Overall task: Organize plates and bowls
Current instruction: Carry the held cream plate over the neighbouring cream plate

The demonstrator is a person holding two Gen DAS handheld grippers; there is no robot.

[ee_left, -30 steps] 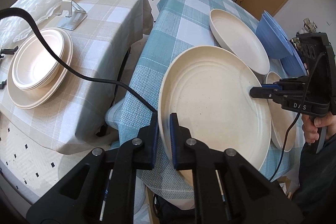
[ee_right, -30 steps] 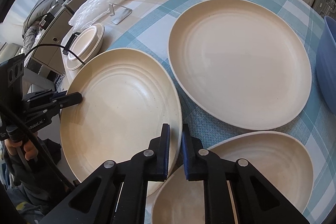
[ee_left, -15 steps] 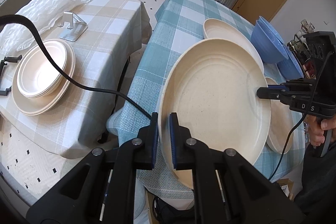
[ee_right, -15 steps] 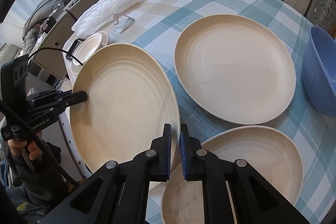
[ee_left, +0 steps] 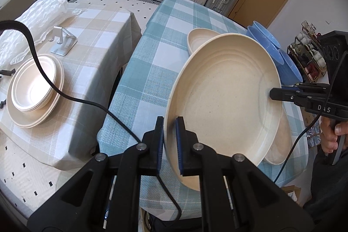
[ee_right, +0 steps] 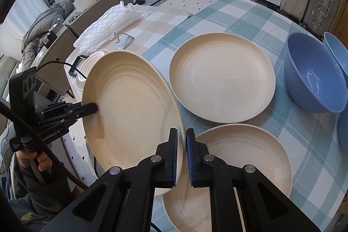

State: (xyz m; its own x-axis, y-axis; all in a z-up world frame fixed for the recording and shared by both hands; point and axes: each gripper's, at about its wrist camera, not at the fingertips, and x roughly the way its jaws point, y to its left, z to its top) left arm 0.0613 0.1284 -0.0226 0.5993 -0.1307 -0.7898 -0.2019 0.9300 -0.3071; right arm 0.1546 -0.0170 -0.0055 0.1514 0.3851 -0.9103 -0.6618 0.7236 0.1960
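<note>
A large cream plate (ee_left: 224, 101) (ee_right: 130, 110) hangs tilted above the blue-checked table (ee_left: 156, 62), held at opposite rims. My left gripper (ee_left: 169, 132) is shut on its near rim; the same gripper (ee_right: 93, 109) shows at the left of the right wrist view. My right gripper (ee_right: 182, 145) is shut on the other rim, seen in the left wrist view as the right gripper (ee_left: 273, 94). Two more cream plates (ee_right: 221, 75) (ee_right: 245, 162) lie on the blue table. Blue bowls (ee_right: 313, 77) sit at its right. A stack of cream plates (ee_left: 32, 88) rests on the beige-checked table.
A beige-checked table (ee_left: 93, 49) stands left of the blue one with a gap between them. It carries a metal stand (ee_left: 63, 40) and bubble wrap (ee_left: 34, 14). A black cable (ee_left: 65, 95) crosses it. Suitcases, drawers and a basket line the back wall.
Both grippers have risen with the plate between them, lifting it clear of the blue table and tilting it more. The other plates stay put.
</note>
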